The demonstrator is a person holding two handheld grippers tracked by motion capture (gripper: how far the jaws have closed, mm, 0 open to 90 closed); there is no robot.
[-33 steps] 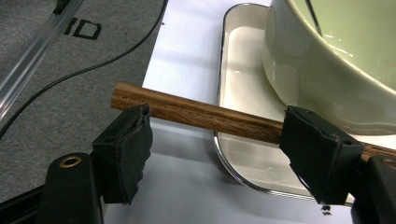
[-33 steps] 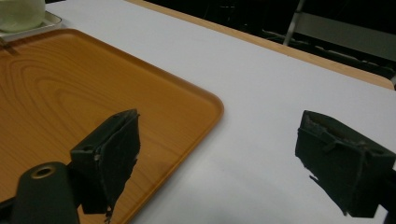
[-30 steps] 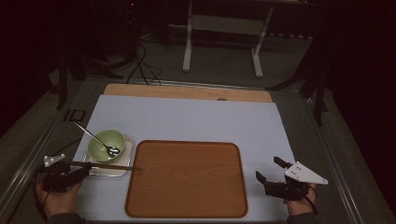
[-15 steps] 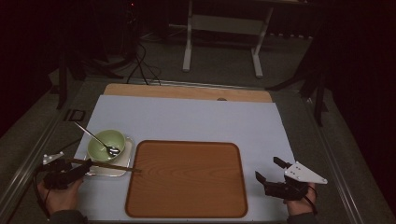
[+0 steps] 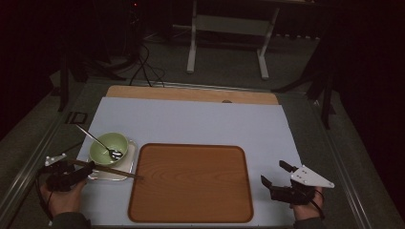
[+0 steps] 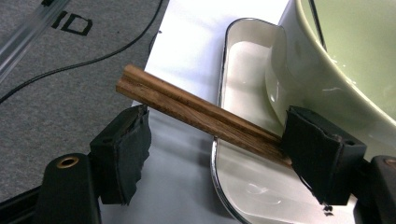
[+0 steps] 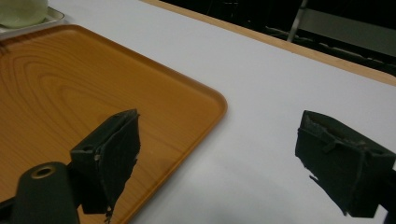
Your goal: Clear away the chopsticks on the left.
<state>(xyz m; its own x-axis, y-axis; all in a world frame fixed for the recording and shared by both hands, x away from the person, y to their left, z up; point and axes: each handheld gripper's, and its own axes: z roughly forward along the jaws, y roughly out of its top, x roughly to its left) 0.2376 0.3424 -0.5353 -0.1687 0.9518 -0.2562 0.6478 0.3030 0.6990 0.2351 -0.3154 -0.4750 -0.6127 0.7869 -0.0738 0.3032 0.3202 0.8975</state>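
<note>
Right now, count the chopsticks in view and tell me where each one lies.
2. The chopsticks lie side by side as a pair, propped across the rim of the small white tray beside the green bowl, between the open jaws of the left tool.

Both grippers black; left gripper (image 5: 71,172) and right gripper (image 5: 278,177) have padded fingers (image 6: 122,149) with brass-coloured screws, grey three-cornered plates, trailing black cables.

A large wooden tray (image 5: 191,183) lies empty near the middle of the desk (image 5: 205,121), while a metal stand (image 5: 229,36) and black cables (image 5: 143,67) occupy the dark floor beyond its far edge.
</note>
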